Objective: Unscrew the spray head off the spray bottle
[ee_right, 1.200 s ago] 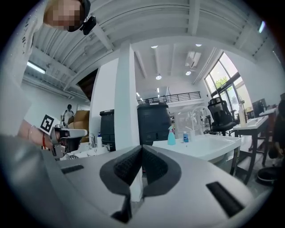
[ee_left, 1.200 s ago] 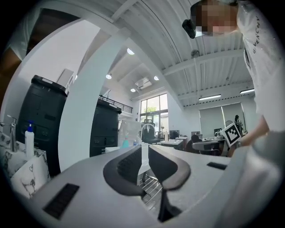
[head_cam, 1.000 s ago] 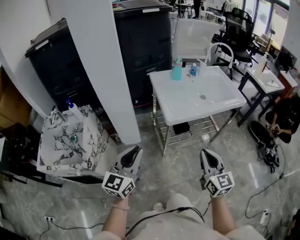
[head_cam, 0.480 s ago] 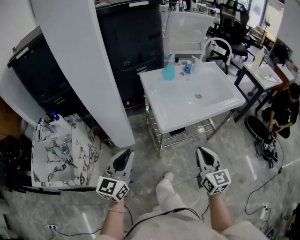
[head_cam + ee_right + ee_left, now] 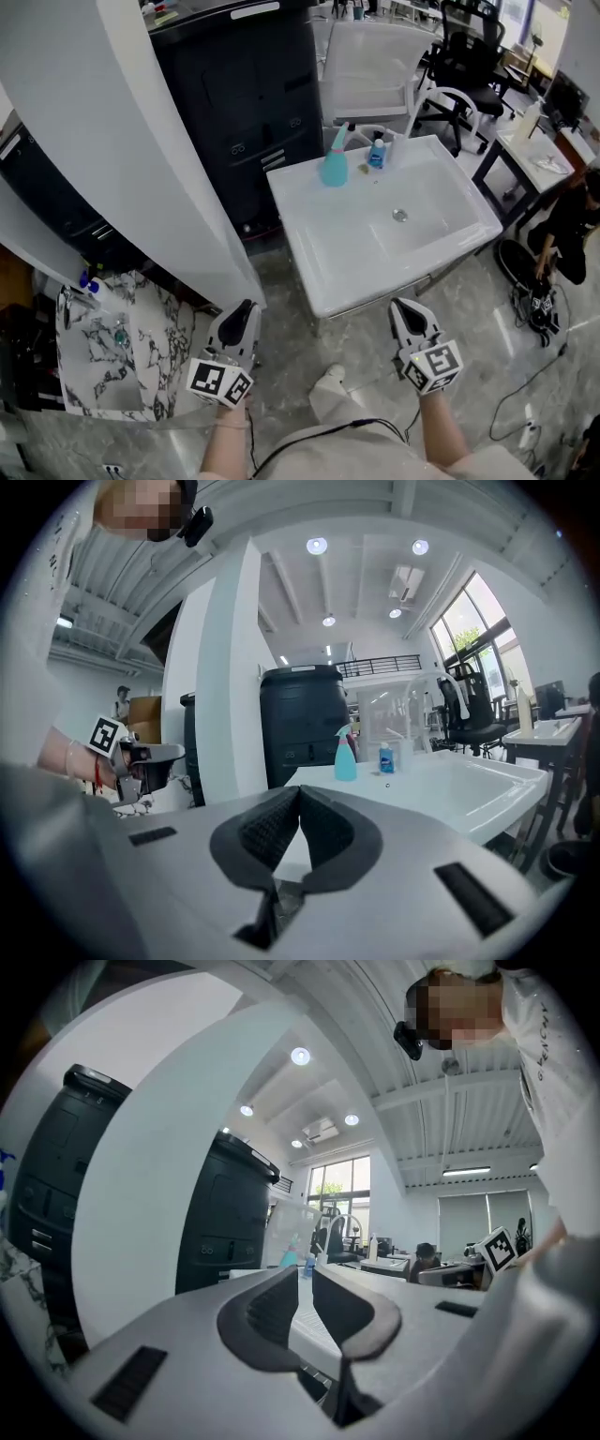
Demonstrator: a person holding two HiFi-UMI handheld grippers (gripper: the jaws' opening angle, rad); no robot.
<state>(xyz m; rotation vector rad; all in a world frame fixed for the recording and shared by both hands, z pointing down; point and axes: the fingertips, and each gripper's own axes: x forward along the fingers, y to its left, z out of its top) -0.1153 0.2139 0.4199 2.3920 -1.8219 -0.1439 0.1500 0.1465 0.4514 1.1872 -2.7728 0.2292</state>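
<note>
Spray bottle (image 5: 334, 165) stands upright at the far left corner of the white sink surface (image 5: 309, 253). Teal body, spray head (image 5: 339, 139) on top, not yet touched. Long axis is vertical, so the head has to turn about an upright line. A small blue bottle (image 5: 377, 153) stands near it on the right, apart from it. The drain (image 5: 400, 216) sits closer to me, mid-basin.

Both my claws are low in the head view, well apart from the bottle, with the whole surface between us. My left claw (image 5: 246, 309) is off the surface's near left corner, by the white pillar (image 5: 122, 141). My right claw (image 5: 405, 309) is just short of the surface's near edge. The bottle lies ahead and between their two lines: up and right of the left claw, up and left of the right. Neither is clearly nearer, I judge; the right maybe a touch.

Left claw: jaws narrow, a slim gap, nothing in it. In the left gripper view the bottle (image 5: 289, 1257) shows tiny, just above the gap, so that claw points nearly at it. Right claw: jaws pressed together, empty. In the right gripper view the bottle (image 5: 345, 758) sits above and a bit right of the jaw line.

Judgement: approach stage only. Both claws need to go forward over the surface, one for the body, one for the head. The right has to open first.
</note>
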